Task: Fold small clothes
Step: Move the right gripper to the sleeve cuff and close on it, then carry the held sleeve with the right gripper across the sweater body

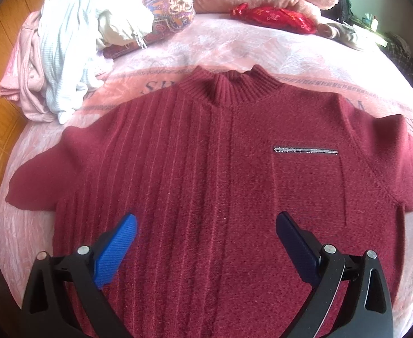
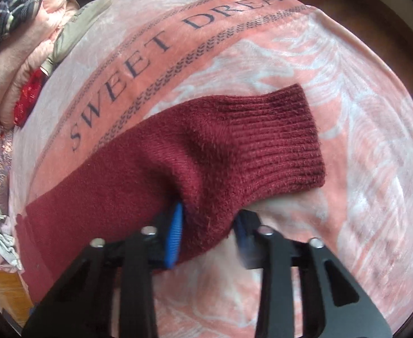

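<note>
My left wrist camera looks steeply down from close above the dark red knitted sweater (image 1: 206,169) chest, facing its collar. My right one sits nearer, over its ribbed cuff (image 2: 276,140). Both share the pink patterned blanket (image 1: 234,48).

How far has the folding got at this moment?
Done: the maroon sweater lies spread flat, front up, on the pink blanket. In hand: the right gripper is shut on the sleeve just short of its ribbed cuff; the left gripper hangs open over the body. Left: no fold shows yet, and a pile of clothes waits.
</note>
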